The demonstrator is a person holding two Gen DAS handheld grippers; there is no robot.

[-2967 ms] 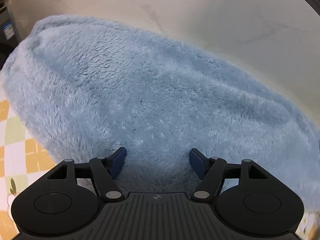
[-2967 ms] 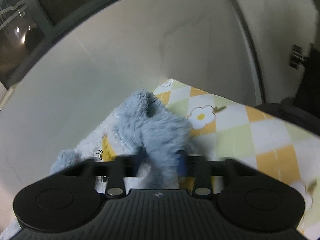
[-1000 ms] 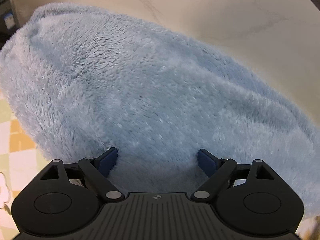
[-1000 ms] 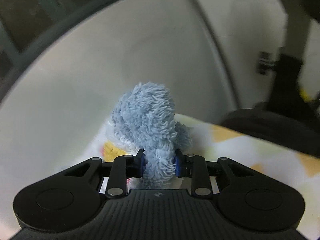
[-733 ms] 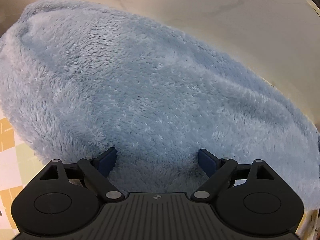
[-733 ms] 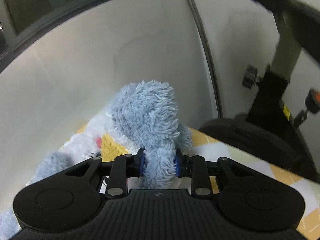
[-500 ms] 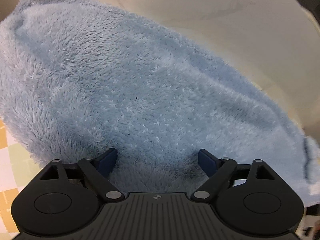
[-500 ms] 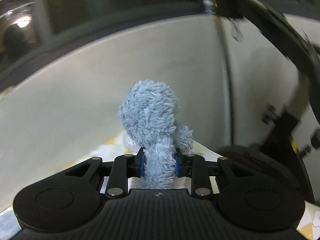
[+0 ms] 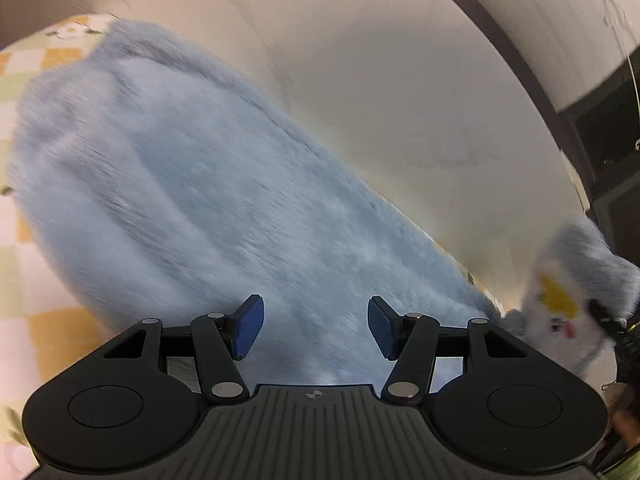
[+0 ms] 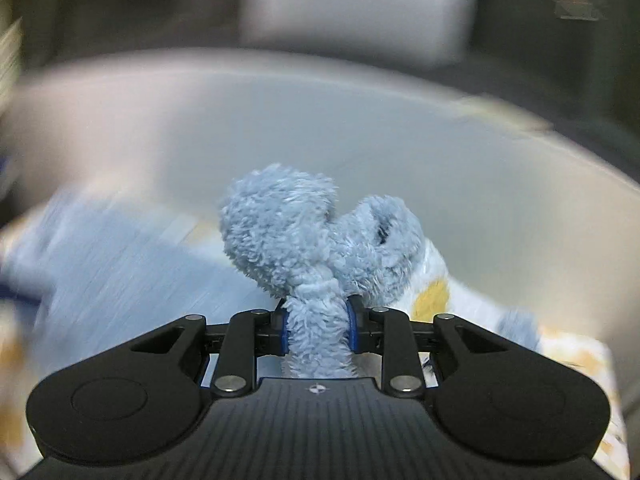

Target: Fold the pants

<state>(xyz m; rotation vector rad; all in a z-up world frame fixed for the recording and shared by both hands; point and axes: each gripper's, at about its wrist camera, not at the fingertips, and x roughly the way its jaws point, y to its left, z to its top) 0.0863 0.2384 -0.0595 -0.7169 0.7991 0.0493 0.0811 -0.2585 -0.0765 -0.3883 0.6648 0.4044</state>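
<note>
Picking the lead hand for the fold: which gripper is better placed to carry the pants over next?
Right. The right gripper is already shut on a bunched end of the pants, lifted clear. The left gripper has nothing pinched; its jaws are closing with fleece between them.

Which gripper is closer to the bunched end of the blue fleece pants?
Right. The right gripper is shut on the bunched end. The left gripper, jaws closing, hovers over the flat stretch of the pants, apart from it.

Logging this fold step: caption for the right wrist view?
Right tongs shut on a bunched end of the fluffy blue pants above the checked cloth; background blurred.
</note>
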